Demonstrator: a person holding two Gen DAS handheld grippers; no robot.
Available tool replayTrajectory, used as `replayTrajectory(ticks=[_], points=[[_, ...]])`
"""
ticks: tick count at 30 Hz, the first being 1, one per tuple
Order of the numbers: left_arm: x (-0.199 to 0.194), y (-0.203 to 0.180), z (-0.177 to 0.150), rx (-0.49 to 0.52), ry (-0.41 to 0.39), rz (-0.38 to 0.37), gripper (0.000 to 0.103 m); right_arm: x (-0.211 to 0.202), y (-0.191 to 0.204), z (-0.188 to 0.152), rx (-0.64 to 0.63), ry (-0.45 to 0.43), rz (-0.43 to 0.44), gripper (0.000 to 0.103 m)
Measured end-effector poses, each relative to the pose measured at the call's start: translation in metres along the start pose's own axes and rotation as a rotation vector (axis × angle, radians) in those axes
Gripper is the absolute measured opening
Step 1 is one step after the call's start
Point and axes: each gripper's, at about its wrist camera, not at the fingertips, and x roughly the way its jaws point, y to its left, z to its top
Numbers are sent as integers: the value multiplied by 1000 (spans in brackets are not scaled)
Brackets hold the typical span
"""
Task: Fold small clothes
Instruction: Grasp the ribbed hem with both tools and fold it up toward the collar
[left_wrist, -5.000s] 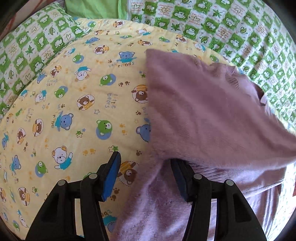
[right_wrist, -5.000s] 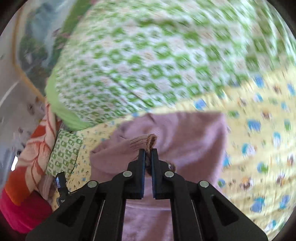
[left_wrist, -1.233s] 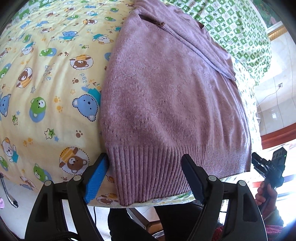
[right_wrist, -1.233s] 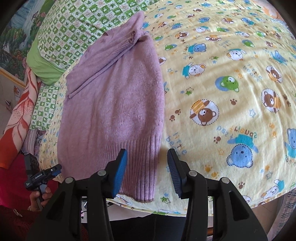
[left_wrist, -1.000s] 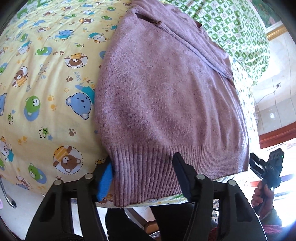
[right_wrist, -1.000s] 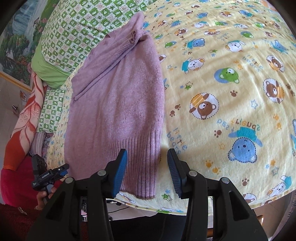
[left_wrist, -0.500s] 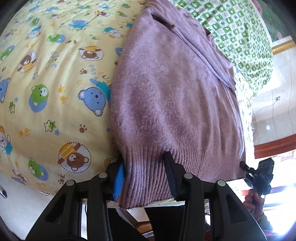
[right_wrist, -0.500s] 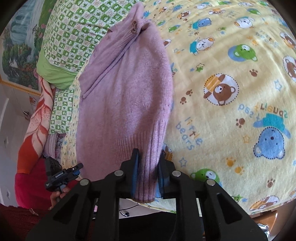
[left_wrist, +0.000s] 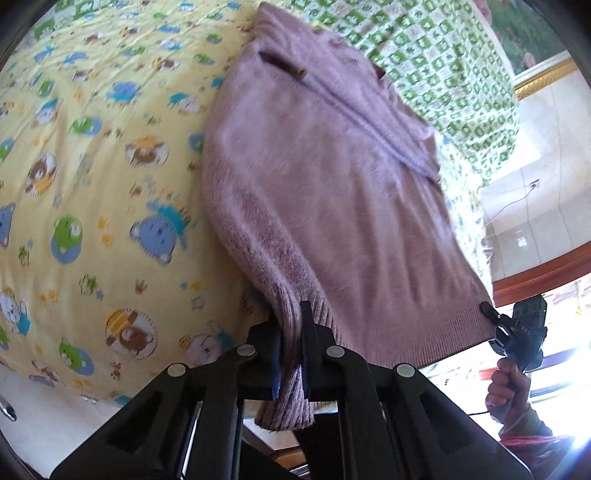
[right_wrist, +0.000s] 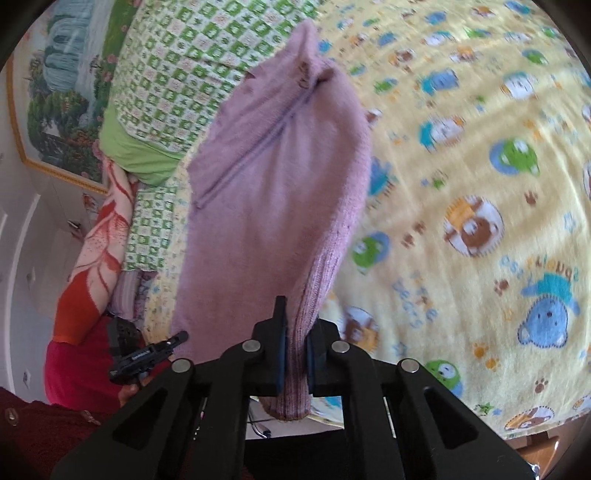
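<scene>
A purple knit sweater (left_wrist: 332, 184) lies lengthwise on a yellow bear-print blanket (left_wrist: 92, 184), sleeves folded in. My left gripper (left_wrist: 290, 332) is shut on one corner of its ribbed hem and lifts it off the blanket. My right gripper (right_wrist: 293, 332) is shut on the other hem corner of the sweater (right_wrist: 277, 184), also raised. Each gripper shows small in the other's view, the right one (left_wrist: 491, 317) at the far hem corner, the left one (right_wrist: 177, 338) likewise.
A green-and-white checked cover (left_wrist: 443, 74) lies beyond the sweater's collar. The blanket (right_wrist: 480, 184) ends at the bed edge just under the grippers. A red-orange blanket (right_wrist: 92, 258) and a framed picture (right_wrist: 62, 92) are to the side.
Both grippers closed on the hem corners, which were between open jaws a second ago. The hem now rises off the blanket and the sweater's near end is pulled taut.
</scene>
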Motion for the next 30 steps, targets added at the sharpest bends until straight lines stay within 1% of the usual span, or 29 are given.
replayTrajectory(ticks=[5,8,10,13,17,18,21,25,30], points=[[-20,-19,31,15,-69,-49,6,-6,26,22,-42,-51,50,9],[-34,-32,58,36,-126,-76,6,-9,39,39,-56,-83,82,9],[-39,-41,80,33,-170,-95,6,-9,45,55,-63,-114,94,9],[-42,-47,112,27,-224,-102,6,-9,49,81,-57,-160,110,9],[-36,-56,158,17,-273,-108,6,-2,55,116,-55,-202,108,9],[-34,-57,165,19,-279,-106,6,1,57,125,-57,-206,108,9],[-22,-67,200,26,-308,-92,5,10,63,158,-74,-217,94,9],[-8,-72,246,14,-336,-76,5,27,67,207,-85,-232,76,9],[15,-76,303,2,-356,-41,5,55,69,262,-89,-243,66,9]])
